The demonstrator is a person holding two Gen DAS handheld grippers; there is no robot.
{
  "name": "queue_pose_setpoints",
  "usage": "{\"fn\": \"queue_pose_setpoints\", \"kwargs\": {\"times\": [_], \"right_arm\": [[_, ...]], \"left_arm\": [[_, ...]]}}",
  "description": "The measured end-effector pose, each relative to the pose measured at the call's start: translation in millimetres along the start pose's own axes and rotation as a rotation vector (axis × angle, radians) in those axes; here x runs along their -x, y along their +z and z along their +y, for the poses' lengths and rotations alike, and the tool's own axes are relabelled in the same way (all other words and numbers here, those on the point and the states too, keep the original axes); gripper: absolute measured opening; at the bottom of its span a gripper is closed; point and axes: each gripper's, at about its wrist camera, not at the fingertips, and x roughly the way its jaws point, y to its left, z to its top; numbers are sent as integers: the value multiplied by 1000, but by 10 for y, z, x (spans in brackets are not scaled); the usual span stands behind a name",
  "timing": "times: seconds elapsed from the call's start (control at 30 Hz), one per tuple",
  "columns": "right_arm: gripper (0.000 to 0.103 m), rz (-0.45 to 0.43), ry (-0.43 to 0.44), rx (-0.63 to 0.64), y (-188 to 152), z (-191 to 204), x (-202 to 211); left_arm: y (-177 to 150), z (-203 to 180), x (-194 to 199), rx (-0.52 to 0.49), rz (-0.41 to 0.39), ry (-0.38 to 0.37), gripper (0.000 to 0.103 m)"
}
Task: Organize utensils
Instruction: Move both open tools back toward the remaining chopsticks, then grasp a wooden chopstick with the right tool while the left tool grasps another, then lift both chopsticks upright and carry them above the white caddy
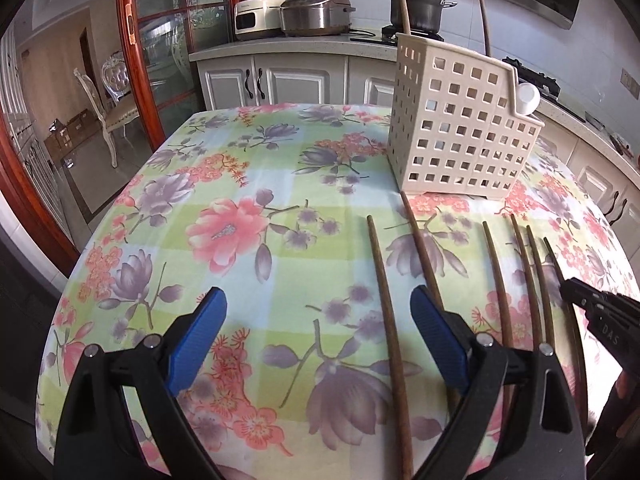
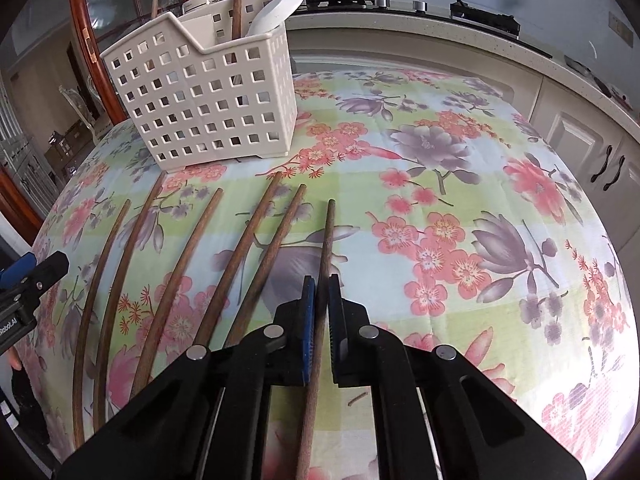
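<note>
While the right gripper (image 2: 321,308) jaws clamp the rightmost chopstick (image 2: 325,256), the left gripper (image 1: 318,320) jaws, wide apart, should straddle one chopstick squarely.

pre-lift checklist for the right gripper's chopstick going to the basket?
1. Right gripper shut on rightmost chopstick: ok.
2. Neighbouring chopstick outside the jaws: ok.
3. Left gripper open, holding nothing, apart from the grasp: ok.
4. Basket upright on the tablecloth: ok.
5. Room in the basket beside the white spoon: cannot tell.
6. Grip firm enough to lift: cannot tell.
</note>
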Motion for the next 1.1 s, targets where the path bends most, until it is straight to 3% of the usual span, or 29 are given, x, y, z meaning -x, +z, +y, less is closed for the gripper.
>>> {"fn": "queue_pose_setpoints", "kwargs": {"times": [0.3,0.37,0.43,0.53,0.8,0.87,0.93,1.1], "right_arm": [[6,8,3,21,-8,-15,20],[6,14,12,22,-2,-28,22],[6,17,11,22,7,-42,22],[6,19,1,42,18,-35,15],[6,20,-32,127,24,42,0],[6,17,-32,139,21,47,2],[6,14,-26,138,18,40,2],[6,8,25,91,23,-28,17]], "left_arm": [[62,-184,-123,-51,51,-1,70],[75,-233,-172,-59,65,6,62],[91,-265,-245,-60,88,0,45],[62,-342,-348,-87,126,-5,39],[22,-335,-388,-108,117,-20,38],[21,-328,-387,-103,116,-50,30],[23,-366,-385,-119,114,-52,11],[0,-398,-371,-120,101,-61,6]]}}
